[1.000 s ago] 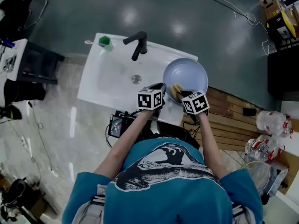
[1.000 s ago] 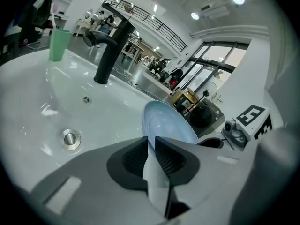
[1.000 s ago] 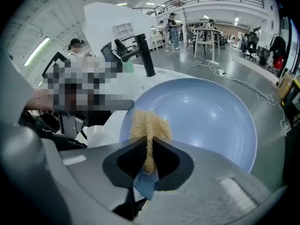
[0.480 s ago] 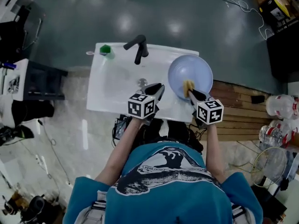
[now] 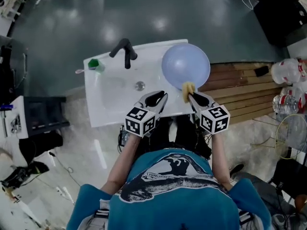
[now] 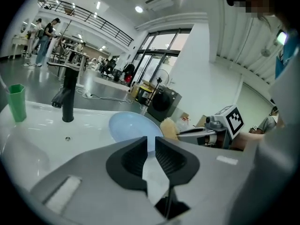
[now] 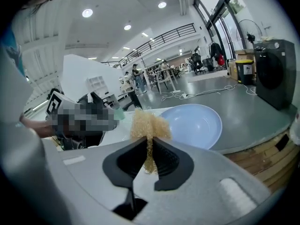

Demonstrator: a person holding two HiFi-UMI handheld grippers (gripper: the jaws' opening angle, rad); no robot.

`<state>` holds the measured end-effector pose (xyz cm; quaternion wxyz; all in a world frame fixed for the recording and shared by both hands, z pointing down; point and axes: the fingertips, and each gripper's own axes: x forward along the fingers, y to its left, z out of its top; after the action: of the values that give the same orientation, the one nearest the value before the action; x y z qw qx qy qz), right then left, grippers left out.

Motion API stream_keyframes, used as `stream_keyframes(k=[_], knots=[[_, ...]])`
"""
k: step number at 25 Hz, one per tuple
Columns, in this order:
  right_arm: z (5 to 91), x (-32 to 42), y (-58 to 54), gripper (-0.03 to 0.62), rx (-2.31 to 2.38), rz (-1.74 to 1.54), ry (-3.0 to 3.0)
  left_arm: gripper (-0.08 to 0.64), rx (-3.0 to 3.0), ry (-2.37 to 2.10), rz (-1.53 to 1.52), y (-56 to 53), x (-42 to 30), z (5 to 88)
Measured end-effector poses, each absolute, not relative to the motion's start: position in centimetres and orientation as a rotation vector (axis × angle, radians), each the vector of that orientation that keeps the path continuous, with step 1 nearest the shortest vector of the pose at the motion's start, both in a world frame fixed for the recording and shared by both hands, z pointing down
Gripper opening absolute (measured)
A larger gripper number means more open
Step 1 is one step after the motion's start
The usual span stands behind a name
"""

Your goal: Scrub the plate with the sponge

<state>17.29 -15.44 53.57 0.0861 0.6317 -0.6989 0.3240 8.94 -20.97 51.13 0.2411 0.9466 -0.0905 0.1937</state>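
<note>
Sponge point(image 7: 149, 125) lengthwise along clamping right gripper point(image 7: 149, 145), toward plate point(image 7: 199, 121) | left gripper point(image 6: 151, 143) ajar, empty

Sink top point(image 5: 96, 110): basin point(image 5: 112, 87) sits left of centre with the drain point(image 5: 139, 86) in it. Faucet point(image 5: 125, 51) behind the drain on the back edge, cup point(image 5: 93, 64) left of the faucet near the back-left corner. Plate point(image 5: 186, 63) on the top's right end, right of the faucet. Sponge point(image 5: 187, 89) between the right gripper point(image 5: 191, 96) jaws at the plate's near rim, contact unclear. Left gripper point(image 5: 162, 96) just left of that, over the front edge, nothing between its jaws. Wooden planks point(image 5: 240, 92) right of the sink, bottles point(image 5: 288, 71) beyond them.
</note>
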Motion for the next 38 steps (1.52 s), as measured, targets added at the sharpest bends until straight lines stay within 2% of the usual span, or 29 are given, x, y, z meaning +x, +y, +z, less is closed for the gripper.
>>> stream_keyframes(k=[12, 25, 31, 38], knots=[[52.7, 16.0, -11.4, 0.035, 1.878, 1.012, -2.088, 0.060, 2.578, -0.161, 0.568, -15.6, 7.8, 51.3], [50.7, 14.1, -3.7, 0.035, 1.811, 0.984, -2.237, 0.052, 2.580, -0.327, 0.488, -7.0, 5.5, 48.1], [50.5, 12.3, -0.3, 0.034, 1.741, 0.975, -2.299, 0.011, 2.583, -0.416, 0.422, -3.2, 3.9, 46.9], [50.9, 10.2, 3.4, 0.032, 1.659, 0.948, -2.319, 0.011, 2.583, -0.478, 0.392, 0.9, 2.1, 46.7]])
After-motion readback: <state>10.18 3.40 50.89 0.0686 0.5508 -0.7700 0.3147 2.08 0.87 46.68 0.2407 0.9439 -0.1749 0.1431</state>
